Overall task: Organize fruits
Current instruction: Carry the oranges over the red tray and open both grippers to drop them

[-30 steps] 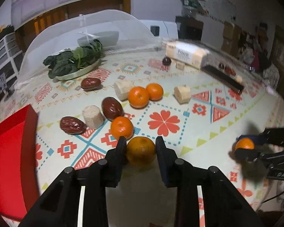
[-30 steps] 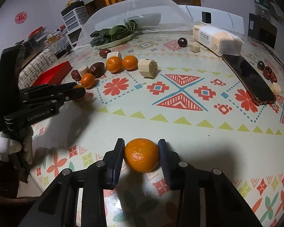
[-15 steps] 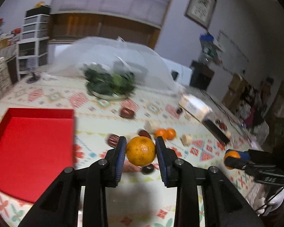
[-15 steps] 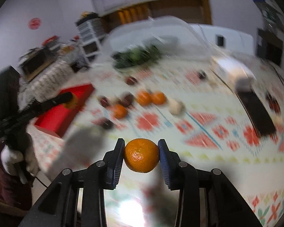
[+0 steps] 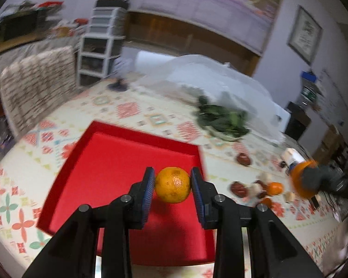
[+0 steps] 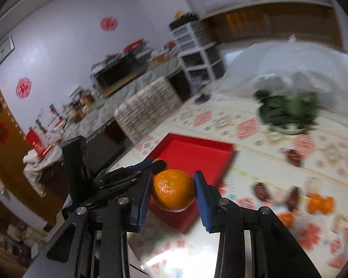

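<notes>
Left claw (image 5: 172,186) clenched on an orange (image 5: 172,184), above the red tray (image 5: 109,162). Right claw (image 6: 172,191) gripping another orange (image 6: 173,190) by the tray's near corner. Farther off, loose fruit (image 5: 275,188) on the worktop (image 5: 132,108). Risk: claws colliding over the tray, dropped oranges rolling away.

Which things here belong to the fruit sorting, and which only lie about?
Job: left claw with its orange; right claw with its orange; red tray; loose oranges.
Lying about: greens; mesh cover; drawer unit.
</notes>
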`<control>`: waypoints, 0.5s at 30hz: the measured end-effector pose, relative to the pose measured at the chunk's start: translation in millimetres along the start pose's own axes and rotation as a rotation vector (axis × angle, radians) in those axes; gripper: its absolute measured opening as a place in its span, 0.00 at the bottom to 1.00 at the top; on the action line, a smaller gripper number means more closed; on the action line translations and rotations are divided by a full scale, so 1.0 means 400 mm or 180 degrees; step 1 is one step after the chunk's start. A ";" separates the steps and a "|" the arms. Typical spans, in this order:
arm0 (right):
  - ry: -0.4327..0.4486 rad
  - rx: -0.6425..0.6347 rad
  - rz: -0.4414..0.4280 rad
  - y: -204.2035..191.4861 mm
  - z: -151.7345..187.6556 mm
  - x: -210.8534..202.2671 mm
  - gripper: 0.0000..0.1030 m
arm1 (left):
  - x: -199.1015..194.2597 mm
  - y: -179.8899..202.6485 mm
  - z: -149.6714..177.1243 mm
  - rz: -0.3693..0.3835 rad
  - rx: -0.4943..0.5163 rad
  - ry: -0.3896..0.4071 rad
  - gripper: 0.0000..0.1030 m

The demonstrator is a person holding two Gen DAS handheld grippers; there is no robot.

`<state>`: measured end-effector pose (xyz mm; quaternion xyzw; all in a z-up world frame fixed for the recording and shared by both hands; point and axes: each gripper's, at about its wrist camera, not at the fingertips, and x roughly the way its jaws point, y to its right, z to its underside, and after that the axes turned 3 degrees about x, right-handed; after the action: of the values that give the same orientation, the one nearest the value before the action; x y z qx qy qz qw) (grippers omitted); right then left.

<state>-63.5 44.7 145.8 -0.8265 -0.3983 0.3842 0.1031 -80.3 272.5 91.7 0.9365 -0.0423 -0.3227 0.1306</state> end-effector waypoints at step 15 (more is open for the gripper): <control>-0.0824 -0.0084 0.0335 0.008 0.089 0.434 0.39 | 0.058 -0.178 0.049 -0.0340 -0.0374 -0.0256 0.32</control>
<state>-20.2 165.8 24.0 -0.7910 -0.3694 0.4873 0.0196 -74.6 333.1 43.7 0.9144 0.0215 -0.3685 0.1660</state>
